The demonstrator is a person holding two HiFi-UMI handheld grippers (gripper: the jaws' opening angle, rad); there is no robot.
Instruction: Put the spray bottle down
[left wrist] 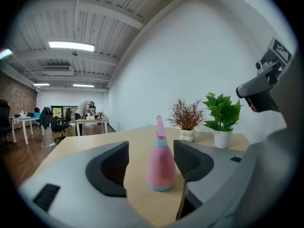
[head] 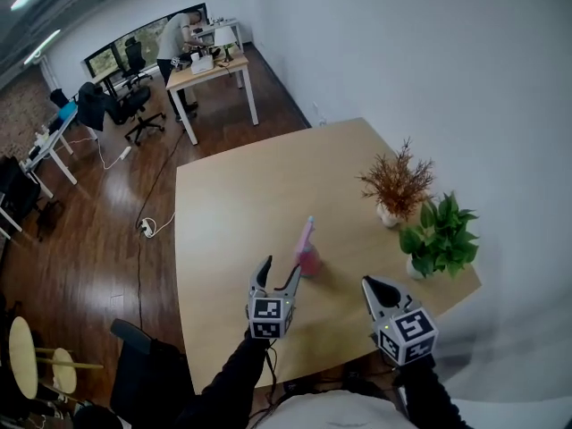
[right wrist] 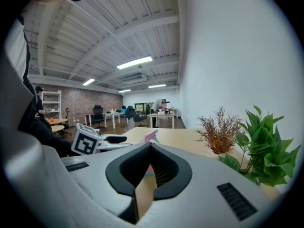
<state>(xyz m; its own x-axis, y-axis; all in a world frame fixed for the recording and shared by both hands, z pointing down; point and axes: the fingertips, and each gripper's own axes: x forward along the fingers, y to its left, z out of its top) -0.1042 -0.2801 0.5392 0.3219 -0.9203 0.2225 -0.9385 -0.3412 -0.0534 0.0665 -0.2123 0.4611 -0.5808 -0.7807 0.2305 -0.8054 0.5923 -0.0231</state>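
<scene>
The pink spray bottle (left wrist: 160, 167) is seen standing upright on the tabletop (head: 241, 204), towards its near edge. The left hand-held gripper (head: 281, 267) is held just behind it with its jaws spread wide. The bottle is framed between them, and neither pad appears to touch it, though the gap at the right pad is hard to judge. The right hand-held gripper (head: 374, 286) is held off to the right, jaws pressed together on nothing. A dried brown plant (head: 396, 186) and a green potted plant (head: 438, 238) are set by the tabletop's right edge.
</scene>
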